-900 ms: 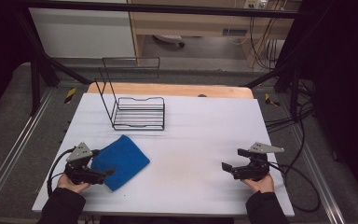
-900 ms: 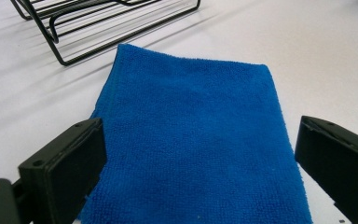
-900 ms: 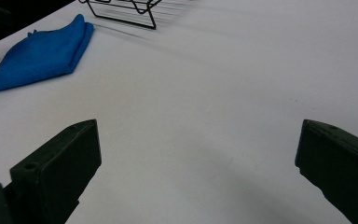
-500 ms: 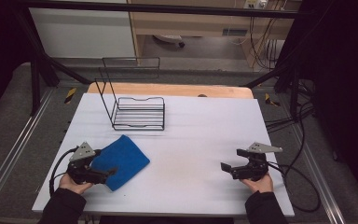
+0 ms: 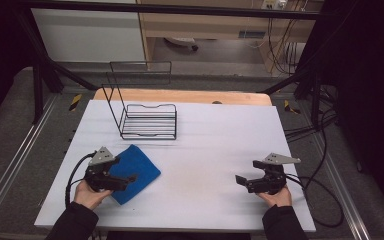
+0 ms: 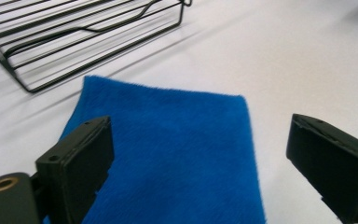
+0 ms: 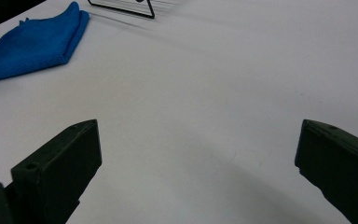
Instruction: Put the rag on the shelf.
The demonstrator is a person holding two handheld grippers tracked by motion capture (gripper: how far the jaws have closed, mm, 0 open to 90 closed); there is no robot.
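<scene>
A folded blue cloth (image 5: 136,169) lies flat on the white table (image 5: 215,145) at the front left. My left gripper (image 5: 130,179) hovers over the cloth's near edge, jaws wide open. In the left gripper view the cloth (image 6: 177,154) spreads between and beyond the open left gripper (image 6: 209,163). My right gripper (image 5: 240,181) rests at the front right, open, with bare table between its jaws. In the right gripper view the right gripper (image 7: 200,168) frames empty table, and the cloth (image 7: 32,42) lies far off at top left.
A black wire rack (image 5: 147,119) stands at the back left of the table, also visible in the left gripper view (image 6: 65,37). A wooden board (image 5: 180,96) runs behind the table. Cables (image 5: 310,130) hang off the right side.
My left gripper has edged slightly toward the cloth. The right gripper and the cloth stay where they were.
</scene>
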